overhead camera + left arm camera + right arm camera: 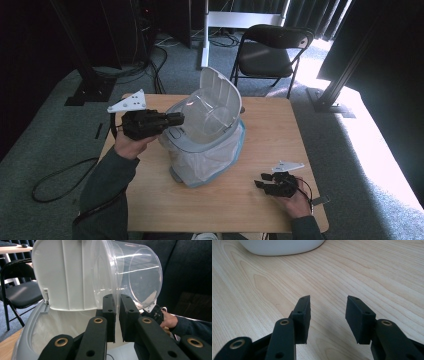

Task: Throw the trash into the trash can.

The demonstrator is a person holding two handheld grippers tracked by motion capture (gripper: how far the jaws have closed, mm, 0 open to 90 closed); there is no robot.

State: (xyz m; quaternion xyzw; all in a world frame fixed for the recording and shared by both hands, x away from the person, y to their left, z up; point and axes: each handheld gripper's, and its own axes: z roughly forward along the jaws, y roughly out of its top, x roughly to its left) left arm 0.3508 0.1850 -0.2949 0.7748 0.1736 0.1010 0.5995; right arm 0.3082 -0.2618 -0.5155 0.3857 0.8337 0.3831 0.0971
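A clear plastic tub point(135, 270) is pinched at its rim by the left gripper point(172, 120) over the open bin point(200, 145); emptying appears underway. The right gripper point(267, 184) rests, fingers apart and empty. Further tipping seems needed next.

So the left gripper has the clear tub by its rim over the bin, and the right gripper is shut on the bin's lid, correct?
Not quite. The left gripper does pinch the clear tub by its rim over the bin, but the right gripper holds nothing: the right gripper view shows its jaws apart over the bare table, away from the lid.
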